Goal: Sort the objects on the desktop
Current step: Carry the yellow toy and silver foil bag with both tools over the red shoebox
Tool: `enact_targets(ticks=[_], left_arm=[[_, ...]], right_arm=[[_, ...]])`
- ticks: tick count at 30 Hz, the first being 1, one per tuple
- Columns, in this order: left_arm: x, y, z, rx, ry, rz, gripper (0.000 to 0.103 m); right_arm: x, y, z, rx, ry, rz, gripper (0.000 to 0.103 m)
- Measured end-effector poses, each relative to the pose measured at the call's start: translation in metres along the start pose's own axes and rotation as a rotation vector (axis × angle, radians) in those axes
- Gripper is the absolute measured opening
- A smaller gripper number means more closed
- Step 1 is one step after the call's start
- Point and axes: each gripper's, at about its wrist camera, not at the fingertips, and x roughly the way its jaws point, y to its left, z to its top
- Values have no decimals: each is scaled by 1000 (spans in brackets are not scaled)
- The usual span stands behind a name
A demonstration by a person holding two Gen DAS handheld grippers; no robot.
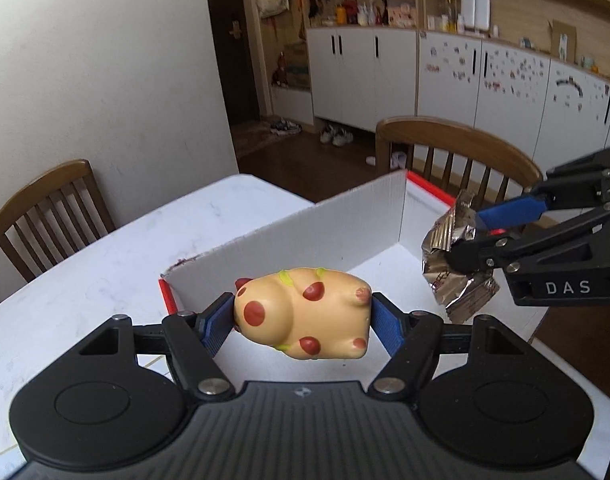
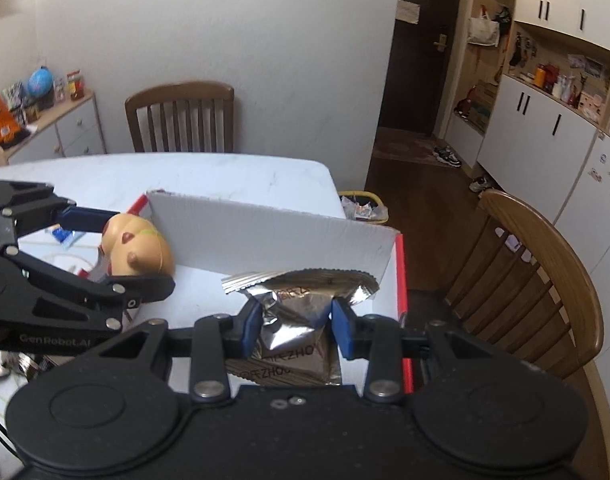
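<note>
My left gripper [image 1: 303, 314] is shut on a yellow toy with red spots [image 1: 303, 312] and holds it above the near end of a white cardboard box [image 1: 305, 232] with red edges. My right gripper [image 2: 297, 322] is shut on a silver-brown foil snack packet [image 2: 293, 316] and holds it over the box's right end [image 2: 265, 236]. In the left wrist view the right gripper [image 1: 471, 236] and packet [image 1: 453, 256] hang at the right. In the right wrist view the left gripper [image 2: 117, 252] and toy [image 2: 137, 246] are at the left.
The box lies on a white marble table [image 1: 85, 272]. Wooden chairs stand at the table's sides [image 1: 45, 208] [image 2: 537, 280] [image 2: 181, 116]. Small items lie on the table at the lower left of the right wrist view [image 2: 61, 236]. A yellow bin [image 2: 363, 206] stands on the floor beyond.
</note>
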Motion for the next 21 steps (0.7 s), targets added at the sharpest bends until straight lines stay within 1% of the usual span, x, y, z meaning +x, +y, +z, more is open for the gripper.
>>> enact_targets(ticks=[5, 10, 16, 21], left_arm=[[18, -2, 3, 18, 72, -21, 73], [40, -3, 8, 26, 149, -22, 73], [62, 1, 9, 27, 227, -33, 72], [80, -2, 7, 48, 298, -42, 73]], right_arm=[[22, -4, 3, -28, 94, 35, 37], [43, -3, 2, -76, 162, 52, 37], [55, -3, -2, -134, 195, 74, 37], [66, -2, -7, -166, 237, 104, 37]])
